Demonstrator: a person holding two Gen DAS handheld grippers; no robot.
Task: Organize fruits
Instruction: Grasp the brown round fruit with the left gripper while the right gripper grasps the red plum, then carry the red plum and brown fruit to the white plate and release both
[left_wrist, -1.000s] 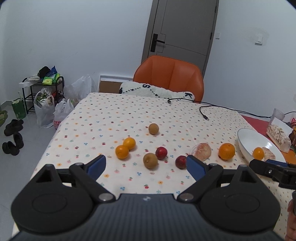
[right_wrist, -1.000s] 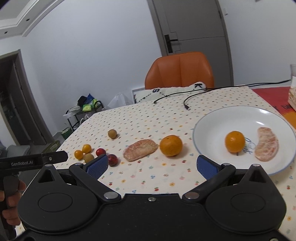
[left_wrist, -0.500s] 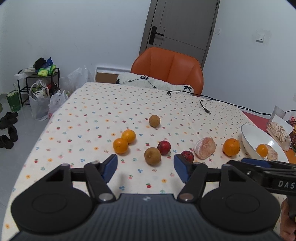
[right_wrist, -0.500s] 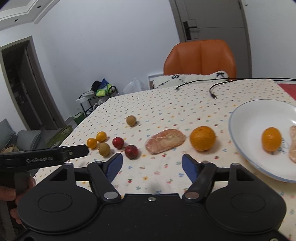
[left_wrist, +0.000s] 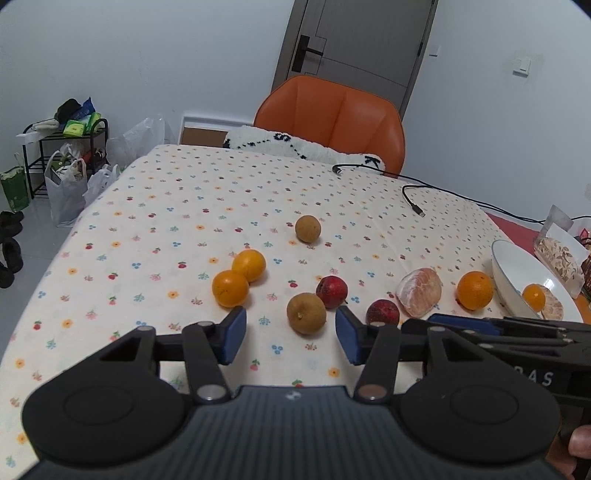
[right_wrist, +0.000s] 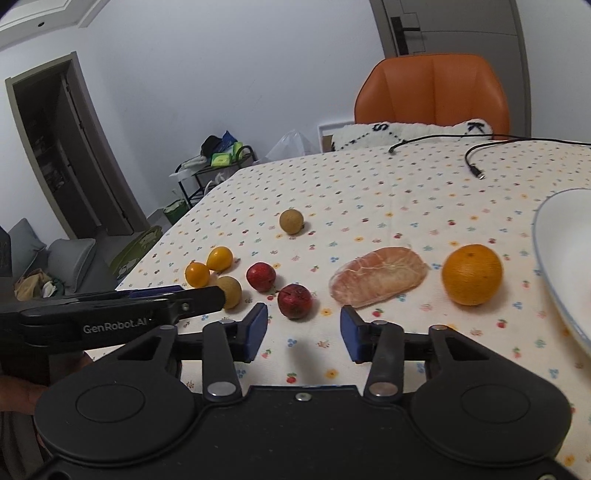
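Left wrist: left tool (left_wrist: 290, 338) closing, empty, brown fruit (left_wrist: 306, 313) just ahead on bench (left_wrist: 184, 206); may nudge it rolling.
Right wrist: right tool (right_wrist: 304, 332) closing, empty, near red fruit (right_wrist: 294, 301); tools risk colliding.

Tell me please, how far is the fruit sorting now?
Early. Done: the white plate holds one small orange and a peeled citrus piece. In hand: nothing; the left gripper is closing empty before the brown fruit, the right gripper before a red fruit. Left: eight fruits still lie on the tablecloth.
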